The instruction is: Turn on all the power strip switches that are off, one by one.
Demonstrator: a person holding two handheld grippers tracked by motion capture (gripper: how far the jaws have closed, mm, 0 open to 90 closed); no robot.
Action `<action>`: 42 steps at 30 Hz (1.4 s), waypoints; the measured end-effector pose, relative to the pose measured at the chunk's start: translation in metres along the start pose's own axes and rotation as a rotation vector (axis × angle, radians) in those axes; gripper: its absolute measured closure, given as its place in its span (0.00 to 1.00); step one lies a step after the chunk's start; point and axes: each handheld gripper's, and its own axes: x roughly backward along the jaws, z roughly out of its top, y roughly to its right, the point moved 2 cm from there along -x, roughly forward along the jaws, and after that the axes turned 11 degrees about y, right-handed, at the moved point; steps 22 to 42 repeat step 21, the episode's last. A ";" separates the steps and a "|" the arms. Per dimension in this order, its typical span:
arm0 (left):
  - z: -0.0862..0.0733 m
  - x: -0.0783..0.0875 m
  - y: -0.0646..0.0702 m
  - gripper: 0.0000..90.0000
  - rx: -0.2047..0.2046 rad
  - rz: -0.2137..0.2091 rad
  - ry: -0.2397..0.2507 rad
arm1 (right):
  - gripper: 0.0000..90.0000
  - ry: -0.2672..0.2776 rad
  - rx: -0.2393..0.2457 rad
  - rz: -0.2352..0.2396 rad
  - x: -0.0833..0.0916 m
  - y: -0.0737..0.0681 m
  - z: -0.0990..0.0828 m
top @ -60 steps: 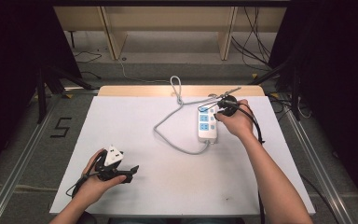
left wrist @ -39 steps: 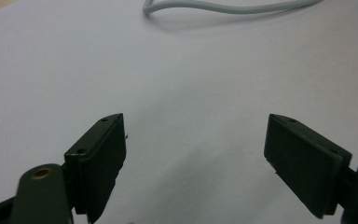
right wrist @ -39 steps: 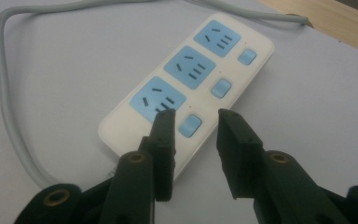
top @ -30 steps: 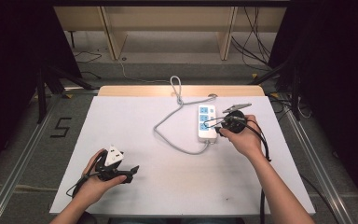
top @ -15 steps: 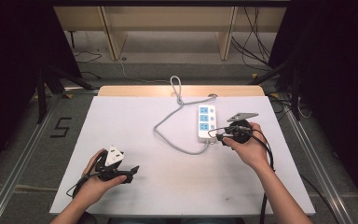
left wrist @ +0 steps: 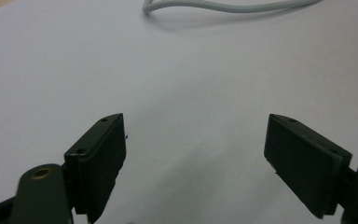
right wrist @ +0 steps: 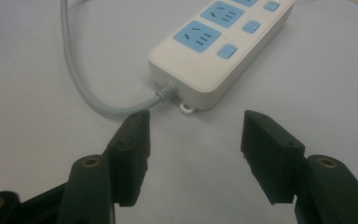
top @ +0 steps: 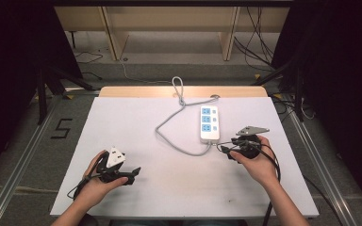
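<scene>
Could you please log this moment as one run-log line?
right gripper: open, jaws just opening, nothing between, near power strip | left gripper: open, empty | strip on table

Overhead view; two close table-level views

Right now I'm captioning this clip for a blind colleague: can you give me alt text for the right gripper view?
The right gripper has its two black jaws open with nothing between them, just short of the near end of a white power strip with blue sockets. The strip's grey cable leaves that end and curves away across the white table.
</scene>
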 end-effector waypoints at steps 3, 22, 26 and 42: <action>0.000 0.000 -0.001 0.23 -0.002 0.002 -0.002 | 0.47 0.018 0.002 0.003 0.004 -0.002 -0.007; 0.000 -0.001 -0.002 0.23 -0.004 0.004 -0.010 | 0.45 0.078 -0.014 -0.023 0.022 0.000 -0.030; 0.000 -0.001 -0.002 0.23 -0.004 0.004 -0.010 | 0.45 0.078 -0.014 -0.023 0.022 0.000 -0.030; 0.000 -0.001 -0.002 0.23 -0.004 0.004 -0.010 | 0.45 0.078 -0.014 -0.023 0.022 0.000 -0.030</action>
